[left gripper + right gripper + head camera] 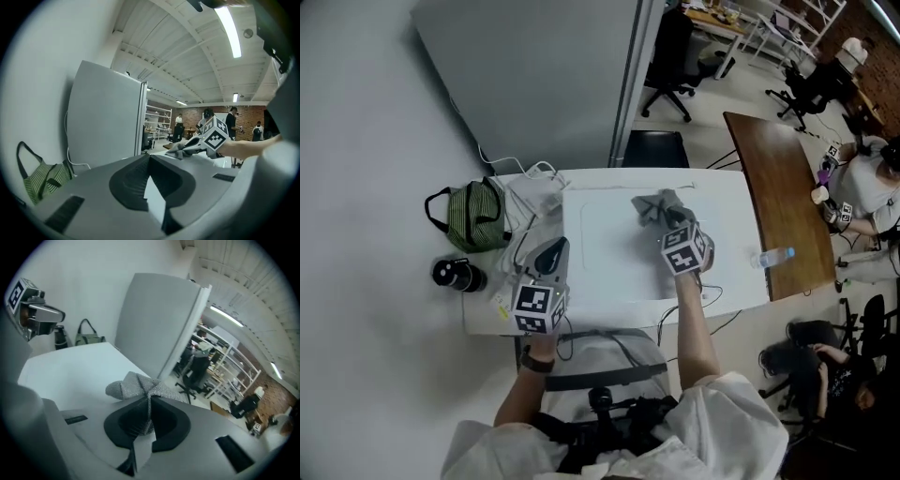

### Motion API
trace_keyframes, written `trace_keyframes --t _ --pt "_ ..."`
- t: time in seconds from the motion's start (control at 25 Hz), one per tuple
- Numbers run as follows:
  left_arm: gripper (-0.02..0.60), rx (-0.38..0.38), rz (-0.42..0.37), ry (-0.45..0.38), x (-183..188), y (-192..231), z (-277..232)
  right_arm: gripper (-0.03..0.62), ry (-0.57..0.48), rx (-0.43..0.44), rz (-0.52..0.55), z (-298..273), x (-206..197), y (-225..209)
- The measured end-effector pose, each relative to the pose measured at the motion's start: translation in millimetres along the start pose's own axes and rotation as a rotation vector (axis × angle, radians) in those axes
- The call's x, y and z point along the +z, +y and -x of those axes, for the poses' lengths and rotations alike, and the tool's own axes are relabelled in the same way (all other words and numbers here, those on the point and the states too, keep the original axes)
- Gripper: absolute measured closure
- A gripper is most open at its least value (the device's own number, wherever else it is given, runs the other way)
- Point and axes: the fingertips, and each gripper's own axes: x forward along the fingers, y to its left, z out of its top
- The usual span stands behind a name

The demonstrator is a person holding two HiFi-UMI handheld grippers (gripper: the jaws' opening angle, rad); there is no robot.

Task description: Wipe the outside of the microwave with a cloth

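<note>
right gripper: jaws squeezed on grey cloth. cloth bunched up, pressed on white top of microwave, near back middle. left gripper: jaws pressed together, nothing held; placed by left edge of microwave, well apart from cloth. striped green bag and black bottle seen further left. clear water bottle laid on brown table, to right.
</note>
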Motion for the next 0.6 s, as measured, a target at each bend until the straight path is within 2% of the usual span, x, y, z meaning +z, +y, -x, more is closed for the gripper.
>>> trace_keyframes --t 0.2,0.32,0.44,0.6 --pt "0.554 0.040 0.075 -0.010 -15.0 24.9 42.3 0.574 -0.148 0.256 0.137 8.4 102.8 161.2" --pt "0.554 0.045 0.110 -0.021 -21.4 34.7 59.6 0.574 -0.205 0.389 0.142 18.0 131.9 228.3" --pt "0.554 0.012 0.140 -0.046 -23.9 34.4 62.8 0.574 -0.189 0.375 0.122 18.3 123.9 231.2" --pt "0.554 -0.071 0.162 -0.041 -28.0 17.5 53.3 0.574 -0.111 0.219 0.021 17.5 69.5 153.4"
